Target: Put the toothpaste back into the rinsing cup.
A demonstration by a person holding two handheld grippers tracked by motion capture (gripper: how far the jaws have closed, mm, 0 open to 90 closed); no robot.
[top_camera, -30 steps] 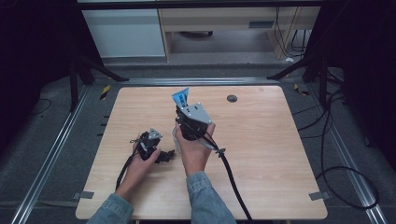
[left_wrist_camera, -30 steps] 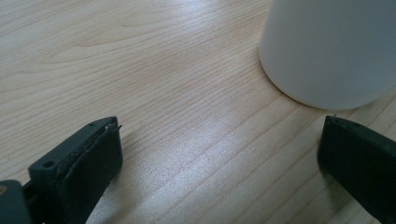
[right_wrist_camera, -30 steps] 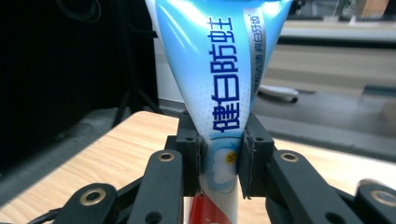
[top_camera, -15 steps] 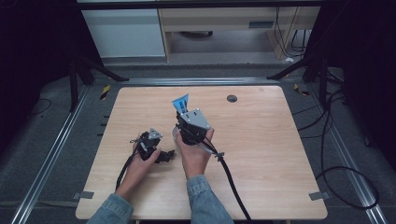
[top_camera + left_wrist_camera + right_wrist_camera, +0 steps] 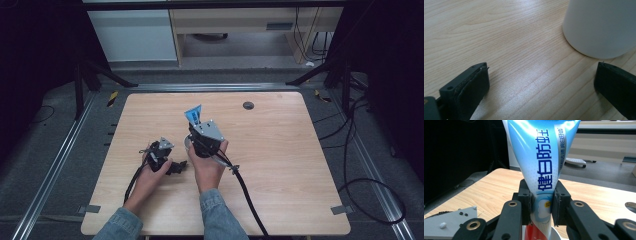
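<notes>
A blue and white toothpaste tube (image 5: 541,157) stands upright with its crimped end up, and my right gripper (image 5: 541,195) is shut on its lower part. In the high view the tube (image 5: 193,114) rises from the right gripper (image 5: 197,126) near the table's middle. Under it sits a white cup (image 5: 555,234), whose edge shows at the gripper's left (image 5: 188,143); the tube's red lower end points into it. My left gripper (image 5: 542,75) lies low over the wood, open wide and holding nothing, with the cup (image 5: 599,27) just beyond its right jaw. It sits left of the cup (image 5: 176,166).
The wooden table (image 5: 300,165) has a dark round grommet (image 5: 248,105) at the back right. Black cables (image 5: 247,195) trail from both grippers toward the front edge. Metal rails (image 5: 65,155) run along both sides, and a white cabinet (image 5: 132,35) stands behind.
My right gripper has brought the tube down and a little nearer, over the cup. The left gripper has stayed where it was.
</notes>
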